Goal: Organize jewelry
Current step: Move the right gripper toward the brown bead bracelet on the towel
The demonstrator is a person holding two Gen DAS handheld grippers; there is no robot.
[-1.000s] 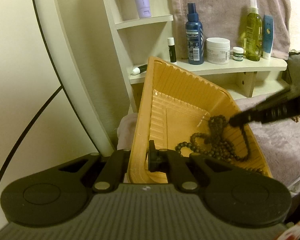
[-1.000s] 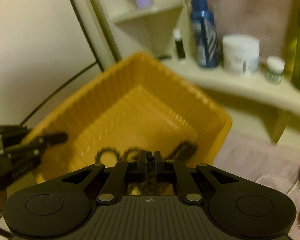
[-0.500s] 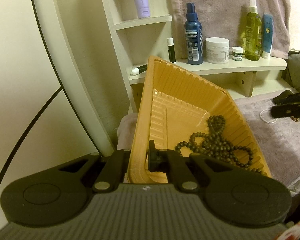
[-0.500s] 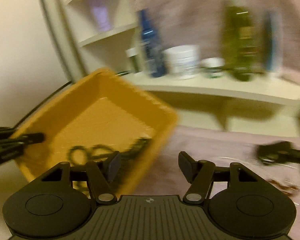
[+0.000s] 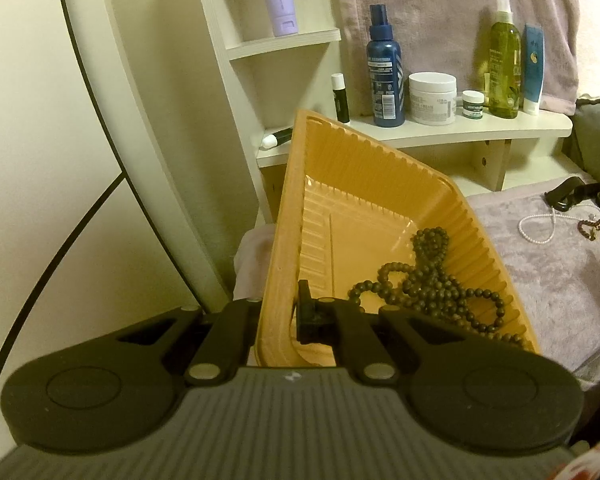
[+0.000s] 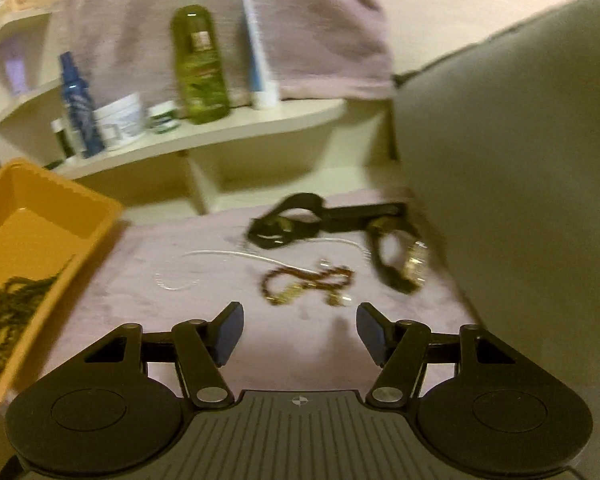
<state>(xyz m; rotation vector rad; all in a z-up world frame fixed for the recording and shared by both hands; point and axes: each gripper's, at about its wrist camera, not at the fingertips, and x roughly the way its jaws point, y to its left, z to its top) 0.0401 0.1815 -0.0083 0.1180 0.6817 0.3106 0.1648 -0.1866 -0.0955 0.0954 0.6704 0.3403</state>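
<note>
Left gripper (image 5: 286,316) clamped on near wall of orange tray (image 5: 284,216), tray tilted. Dark bead necklace (image 5: 428,280) inside tray, just ahead-right of left fingers. Right gripper (image 6: 298,334) spread wide, nothing between jaws, above mauve towel (image 6: 300,336). Ahead of it: brown bead bracelet (image 6: 300,280), white pearl strand (image 6: 220,258), black watches (image 6: 288,222). Tray at its left.

1 orange tray (image 5: 284,216), 1 dark bead necklace (image 5: 432,280), approx. 4 jewelry pcs (image 6: 308,280) on cloth, 7 toiletries (image 5: 432,98).
</note>
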